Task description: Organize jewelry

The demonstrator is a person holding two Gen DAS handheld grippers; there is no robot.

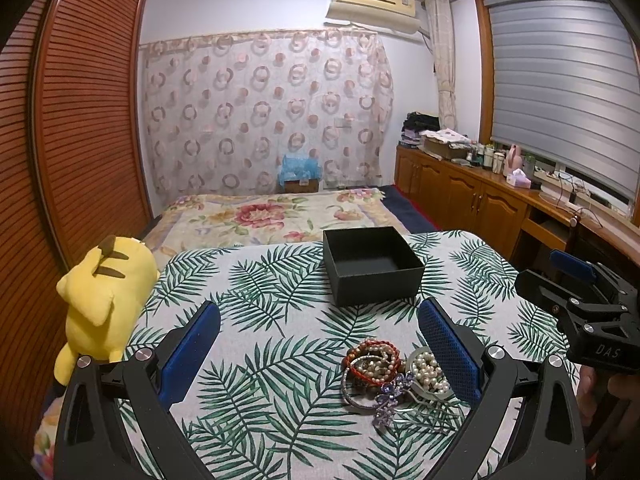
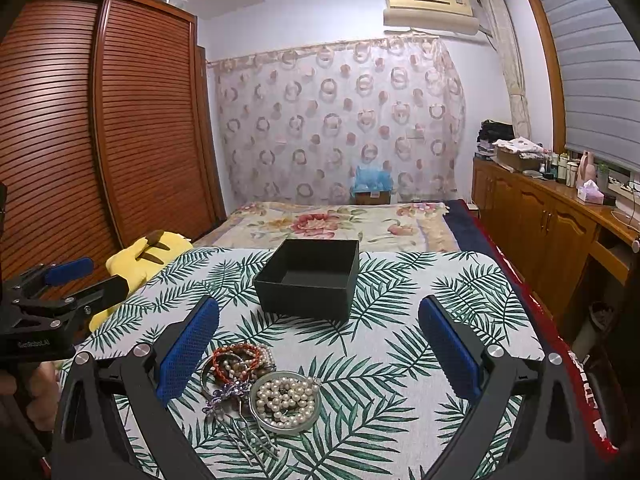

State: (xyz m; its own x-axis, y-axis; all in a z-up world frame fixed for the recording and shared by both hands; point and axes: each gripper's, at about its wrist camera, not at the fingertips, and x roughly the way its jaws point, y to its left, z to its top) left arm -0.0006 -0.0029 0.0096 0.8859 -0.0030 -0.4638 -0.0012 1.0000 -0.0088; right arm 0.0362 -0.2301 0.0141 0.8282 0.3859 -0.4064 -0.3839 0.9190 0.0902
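A pile of jewelry lies on the leaf-print tablecloth: red and pearl bracelets (image 1: 374, 362) (image 2: 238, 362), a purple crystal hairpin (image 1: 390, 398) (image 2: 228, 394), and a pearl strand inside a pale bangle (image 1: 430, 368) (image 2: 286, 400). An empty black box (image 1: 370, 264) (image 2: 310, 274) stands behind the pile. My left gripper (image 1: 320, 344) is open above the table, the pile near its right finger. My right gripper (image 2: 318, 344) is open too, with the pile near its left finger. Each gripper shows at the edge of the other's view (image 1: 580, 292) (image 2: 60, 284).
A yellow plush toy (image 1: 104, 300) (image 2: 148, 260) lies at the table's left edge. Behind the table is a bed with a floral cover (image 1: 272, 216). Wooden cabinets (image 1: 460, 192) run along the right wall, a slatted wardrobe (image 2: 100, 120) along the left.
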